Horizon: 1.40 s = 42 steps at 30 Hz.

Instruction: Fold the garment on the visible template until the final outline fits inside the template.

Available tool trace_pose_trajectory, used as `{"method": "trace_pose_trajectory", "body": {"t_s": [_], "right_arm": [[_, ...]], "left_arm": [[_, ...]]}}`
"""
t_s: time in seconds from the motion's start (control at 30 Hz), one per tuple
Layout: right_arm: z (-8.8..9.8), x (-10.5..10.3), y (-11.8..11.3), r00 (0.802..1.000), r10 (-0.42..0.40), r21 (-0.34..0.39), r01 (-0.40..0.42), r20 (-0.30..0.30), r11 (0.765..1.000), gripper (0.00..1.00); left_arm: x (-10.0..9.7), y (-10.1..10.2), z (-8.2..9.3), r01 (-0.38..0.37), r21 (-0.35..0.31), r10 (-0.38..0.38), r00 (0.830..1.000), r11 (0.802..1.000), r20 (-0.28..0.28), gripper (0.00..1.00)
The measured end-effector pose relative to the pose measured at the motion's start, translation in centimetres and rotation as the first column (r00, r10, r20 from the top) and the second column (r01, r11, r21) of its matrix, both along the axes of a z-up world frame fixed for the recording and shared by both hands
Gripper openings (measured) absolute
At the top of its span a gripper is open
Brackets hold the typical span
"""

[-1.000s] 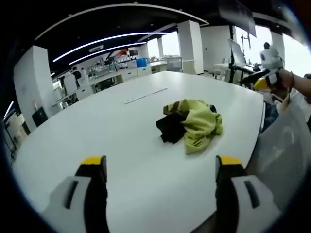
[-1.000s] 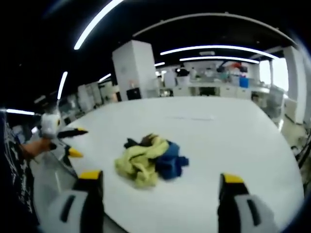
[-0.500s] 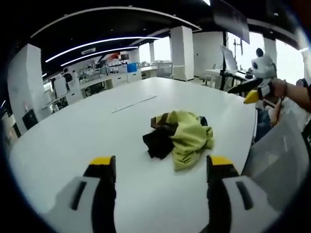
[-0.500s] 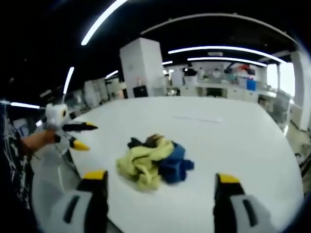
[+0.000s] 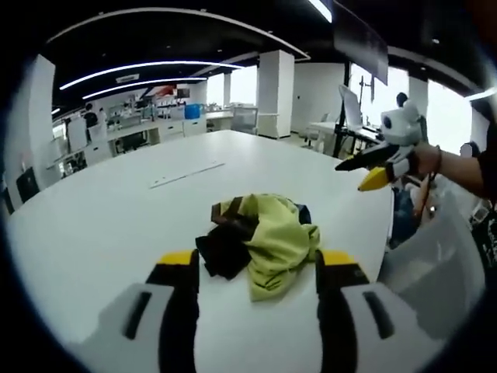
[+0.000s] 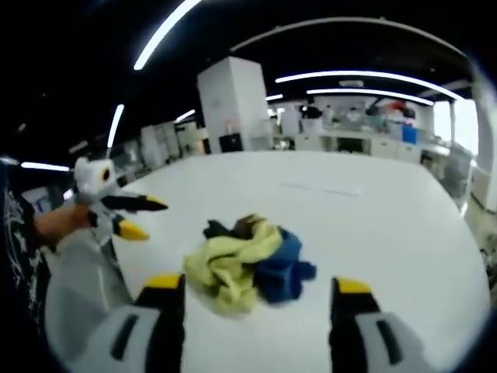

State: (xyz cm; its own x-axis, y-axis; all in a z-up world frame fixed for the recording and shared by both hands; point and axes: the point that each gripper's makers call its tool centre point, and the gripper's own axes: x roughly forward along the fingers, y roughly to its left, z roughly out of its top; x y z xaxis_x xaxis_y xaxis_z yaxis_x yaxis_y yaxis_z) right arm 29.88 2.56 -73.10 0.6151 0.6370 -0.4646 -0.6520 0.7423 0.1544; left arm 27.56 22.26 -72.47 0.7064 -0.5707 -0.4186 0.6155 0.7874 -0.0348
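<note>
A crumpled garment (image 5: pixel 272 233) lies in a heap on the white table (image 5: pixel 93 217): yellow-green cloth over dark and brown parts. In the right gripper view the garment (image 6: pixel 237 260) shows a blue part on its right side. My left gripper (image 5: pixel 258 260) stands open just short of the heap, a jaw on either side, touching nothing. My right gripper (image 6: pixel 258 284) is also open, close in front of the heap from the other side. The right gripper (image 5: pixel 377 163) hangs in a hand over the table's edge, and the left gripper (image 6: pixel 128 216) likewise at the left, jaws apart.
A thin pale strip (image 5: pixel 186 172) lies on the table beyond the heap, seen too as a strip (image 6: pixel 322 189). Pale translucent sheeting (image 5: pixel 435 256) hangs at the table's near edge. White pillars (image 5: pixel 276 93), desks and people stand far behind.
Both views have closed in on the heap, which now sits lower and larger between the jaws. Each gripper's jaws stand a little narrower than before. The garment lies as it did.
</note>
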Motion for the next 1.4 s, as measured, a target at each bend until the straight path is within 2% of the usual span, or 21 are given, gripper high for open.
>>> {"method": "trace_pose_trajectory", "body": {"t_s": [0.1,0.17,0.3,0.67,0.97,1.4], "right_arm": [[-0.7,0.7,0.1,1.000,0.005,-0.021,-0.005,-0.010,1.000,0.68],[-1.0,1.1,0.3,1.000,0.007,-0.020,-0.007,-0.019,1.000,0.64],[-1.6,1.8,0.6,0.999,0.009,-0.015,-0.009,-0.035,1.000,0.58],[-3.1,3.8,2.3,0.997,0.041,-0.010,-0.042,-0.070,0.999,0.47],[-3.9,5.8,3.4,0.995,0.051,-0.001,-0.051,-0.090,0.999,0.40],[-5.3,8.9,4.7,0.991,0.076,-0.034,-0.081,-0.109,0.996,0.30]], "left_arm": [[0.4,-0.6,-0.3,0.026,0.004,-0.026,1.000,1.000,-0.008,0.55],[0.3,-1.7,-0.3,0.046,0.006,-0.046,0.999,0.999,-0.013,0.52],[0.8,-2.5,-0.7,0.085,0.004,-0.085,0.996,0.996,-0.018,0.51],[2.5,-4.4,-2.1,0.137,0.000,-0.137,0.990,0.991,-0.046,0.41],[3.9,-4.7,-3.8,0.145,0.000,-0.144,0.986,0.990,-0.079,0.33],[4.7,-5.5,-4.9,0.168,-0.017,-0.169,0.978,0.986,-0.124,0.20]]}}
